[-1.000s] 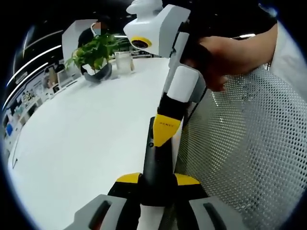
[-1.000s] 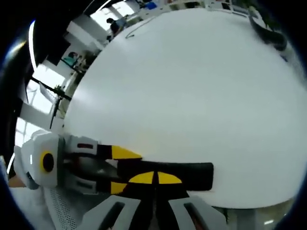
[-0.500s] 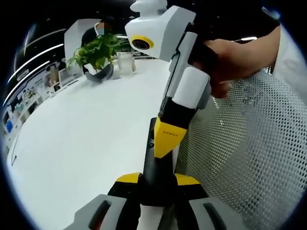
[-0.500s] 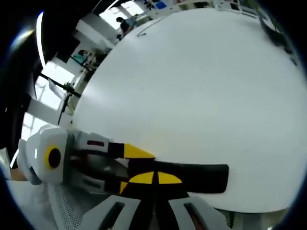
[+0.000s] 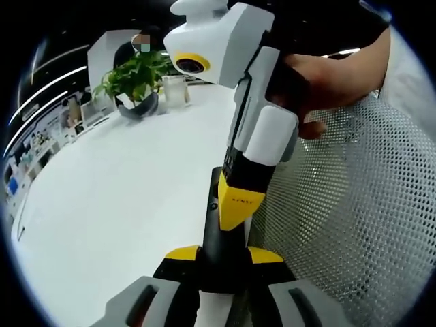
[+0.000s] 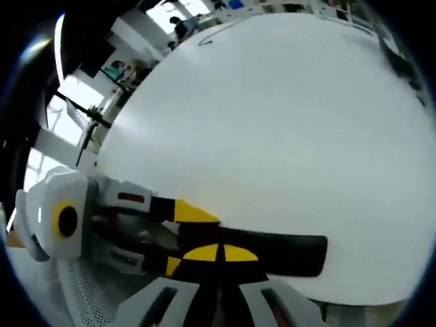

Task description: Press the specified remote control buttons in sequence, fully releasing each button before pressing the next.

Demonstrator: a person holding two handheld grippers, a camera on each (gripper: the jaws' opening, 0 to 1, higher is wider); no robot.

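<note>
L gripper clamps remote; R gripper tip touching it

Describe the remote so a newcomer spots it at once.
Start at the big white table and go to its near edge beside the mesh chair back. There the left tool grips a slim black remote, while the right tool's yellow tip presses its face.

A long, slim black remote control is seen in the lower centre of the left gripper view, running upward from between the yellow-tipped jaws at the bottom, over the edge of a white table. A small button is visible on its left side. In the right gripper view the same remote is shown lying horizontally across the lower centre, its blunt end pointing right
</note>
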